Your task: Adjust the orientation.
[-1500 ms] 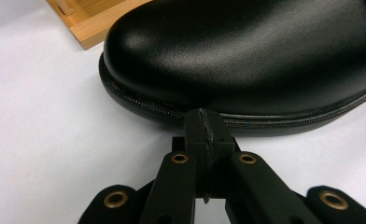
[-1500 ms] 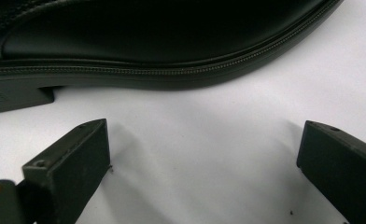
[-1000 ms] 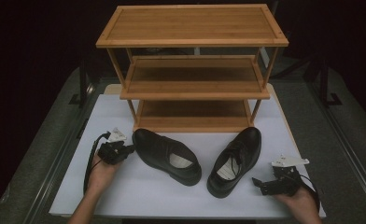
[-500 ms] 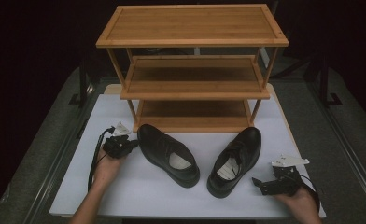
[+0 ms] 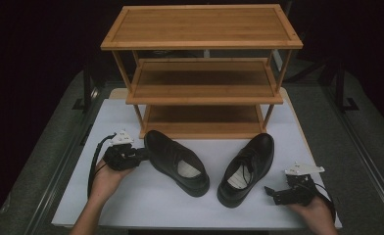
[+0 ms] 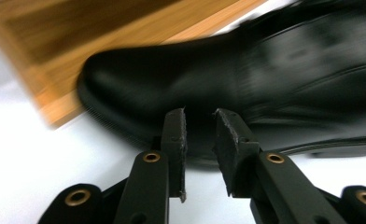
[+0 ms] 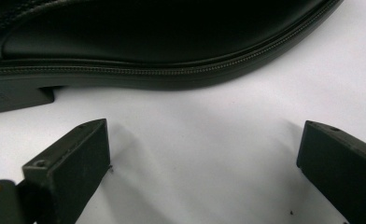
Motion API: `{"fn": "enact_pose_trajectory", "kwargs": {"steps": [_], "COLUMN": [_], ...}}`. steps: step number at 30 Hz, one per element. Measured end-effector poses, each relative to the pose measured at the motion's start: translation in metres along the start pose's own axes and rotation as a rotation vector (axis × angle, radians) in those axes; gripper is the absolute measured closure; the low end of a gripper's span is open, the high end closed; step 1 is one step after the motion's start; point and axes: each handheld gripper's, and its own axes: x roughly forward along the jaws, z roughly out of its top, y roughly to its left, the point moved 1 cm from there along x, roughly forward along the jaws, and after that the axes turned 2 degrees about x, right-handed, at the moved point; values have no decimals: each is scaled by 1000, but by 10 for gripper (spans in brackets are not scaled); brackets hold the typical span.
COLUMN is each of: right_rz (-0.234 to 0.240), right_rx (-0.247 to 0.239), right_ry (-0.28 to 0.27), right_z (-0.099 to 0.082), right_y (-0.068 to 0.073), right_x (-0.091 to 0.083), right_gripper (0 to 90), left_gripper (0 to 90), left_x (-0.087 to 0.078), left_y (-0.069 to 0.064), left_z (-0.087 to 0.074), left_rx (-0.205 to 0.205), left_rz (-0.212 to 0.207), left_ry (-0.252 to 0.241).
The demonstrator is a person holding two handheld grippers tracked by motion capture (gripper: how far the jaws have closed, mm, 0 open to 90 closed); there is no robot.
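Two black leather dress shoes lie on the white tabletop [image 5: 131, 205] in front of a three-tier bamboo shoe rack [image 5: 202, 27]. The left shoe [image 5: 178, 161] points its toe towards the rack's left leg. My left gripper [image 5: 142, 155] sits against that toe, its jaws almost together with nothing between them. The left gripper view shows the gripper [image 6: 200, 126] right at the toe of the shoe [image 6: 274, 70], with the rack's bottom shelf [image 6: 55, 28] behind. The right shoe [image 5: 246, 166] lies beside it. My right gripper [image 5: 272, 194] rests open on the table by its heel. The right gripper view shows the wide gap of the gripper [image 7: 202, 158] facing the shoe's sole edge [image 7: 148, 42].
The rack's lowest shelf [image 5: 204, 120] sits just behind the shoes, and its legs stand near both toes. Dark metal frames [image 5: 344, 88] flank the table at either side. The grey floor [image 5: 43, 161] drops away past the white top's edges.
My left gripper has moved right and a little towards the rack, up to the left shoe's toe, and the shoe has shifted slightly. The right gripper and right shoe have not moved.
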Motion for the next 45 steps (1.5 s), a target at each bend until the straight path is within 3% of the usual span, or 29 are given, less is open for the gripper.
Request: {"fn": "enact_pose_trajectory", "kwargs": {"steps": [1,2,4,5,8,13,24,29,31,34,45], "right_rz": [0,0,0,0,0,0,0,0,0,0,0], "right_rx": [0,0,0,0,0,0,1,1,1,1,1], "right_ry": [0,0,0,0,0,0,0,0,0,0,-1], "right_z": [0,0,0,0,0,0,0,0,0,0,0], "right_y": [0,0,0,0,0,0,0,0,0,0,0], "right_x": [0,0,0,0,0,0,0,0,0,0,0], "right_gripper": [23,23,23,23,23,23,23,23,23,23,23], "left_gripper": [697,694,689,688,682,673,652,703,778,791,799], "left_x": [-3,-3,-4,-5,-5,3,38,48,48,47,23], "left_y": [-10,-10,-23,-33,-45,-75,-112,-120,-119,-119,-120], "left_z": [8,8,16,22,29,43,48,47,46,46,31], "left_rx": [17,17,41,54,76,126,176,202,183,174,184], "left_rz": [-33,-33,-68,-104,-138,-232,-356,-359,-362,-368,-382], "left_ry": [-10,-10,-30,-44,-59,-76,-20,4,9,19,30]}}
